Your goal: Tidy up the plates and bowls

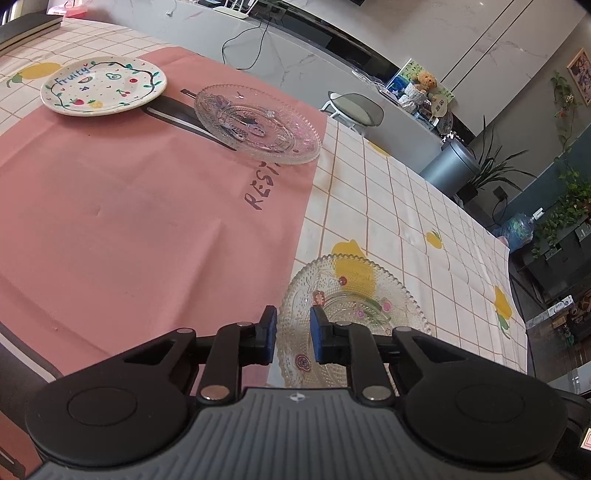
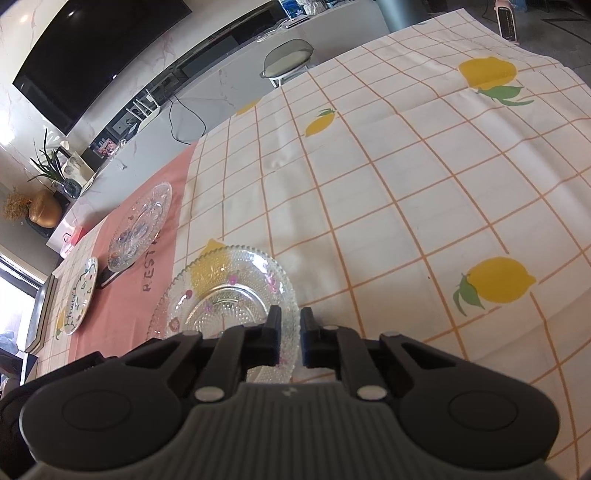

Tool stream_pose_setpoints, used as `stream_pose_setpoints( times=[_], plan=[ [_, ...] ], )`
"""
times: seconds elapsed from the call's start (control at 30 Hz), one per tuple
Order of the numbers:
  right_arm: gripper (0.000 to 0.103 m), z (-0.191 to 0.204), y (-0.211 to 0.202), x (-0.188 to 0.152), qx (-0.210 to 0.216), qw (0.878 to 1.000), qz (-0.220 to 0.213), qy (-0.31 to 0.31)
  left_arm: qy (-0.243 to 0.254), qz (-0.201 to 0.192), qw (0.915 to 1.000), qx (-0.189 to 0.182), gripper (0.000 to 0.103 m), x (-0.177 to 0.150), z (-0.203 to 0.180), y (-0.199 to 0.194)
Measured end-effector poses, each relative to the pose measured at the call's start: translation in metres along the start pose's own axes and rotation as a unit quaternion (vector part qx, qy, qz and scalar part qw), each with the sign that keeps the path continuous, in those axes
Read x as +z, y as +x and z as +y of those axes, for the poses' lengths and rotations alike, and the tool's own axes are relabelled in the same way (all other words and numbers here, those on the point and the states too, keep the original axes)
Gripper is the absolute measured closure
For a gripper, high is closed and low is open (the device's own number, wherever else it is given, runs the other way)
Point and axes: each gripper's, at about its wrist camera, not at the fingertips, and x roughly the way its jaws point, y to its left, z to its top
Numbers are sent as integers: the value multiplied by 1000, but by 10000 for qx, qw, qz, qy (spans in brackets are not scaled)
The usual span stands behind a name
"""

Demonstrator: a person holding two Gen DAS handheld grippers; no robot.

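Observation:
A clear beaded glass dish [image 1: 354, 291] with small flower marks lies on the lemon-print tablecloth [image 2: 388, 184], beside the edge of a pink mat [image 1: 129, 203]. My left gripper [image 1: 293, 332] straddles its near-left rim, with a narrow gap still showing between the blue pads. In the right wrist view the same dish [image 2: 229, 291] has its near-right rim between the fingers of my right gripper [image 2: 290, 338], which is shut on it. A second patterned glass plate [image 1: 258, 125] and a white "Fruity" plate [image 1: 103, 86] lie further back on the mat.
The tablecloth stretches to the right of the dish, ending at the table's edge. A grey stool [image 1: 356, 109] stands beyond the far edge, in front of a marble counter with cables. Dark books or trays [image 1: 29, 27] lie at the far left corner.

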Motion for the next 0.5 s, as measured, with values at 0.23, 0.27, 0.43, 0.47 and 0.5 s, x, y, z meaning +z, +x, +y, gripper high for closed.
stream_pose_setpoints(
  times=[0.23,0.27,0.43,0.47,0.5],
  plan=[
    [96,0,-3,0,51,10000,55,16,-7,-60,10000,13,82,0,-4,-14],
    [96,0,-4,0,60,10000,72,18,-5,-49,10000,14,82,0,-4,-17],
    [96,-1,-12,-7,99,9998,145,48,4,-43,10000,80,82,-5,-5,-30],
    [96,-2,-13,-9,118,9998,173,74,12,-44,9999,102,82,-7,-5,-33],
    [96,-3,-16,-12,143,9996,212,142,0,-44,9999,118,82,-9,-5,-36]
  ],
)
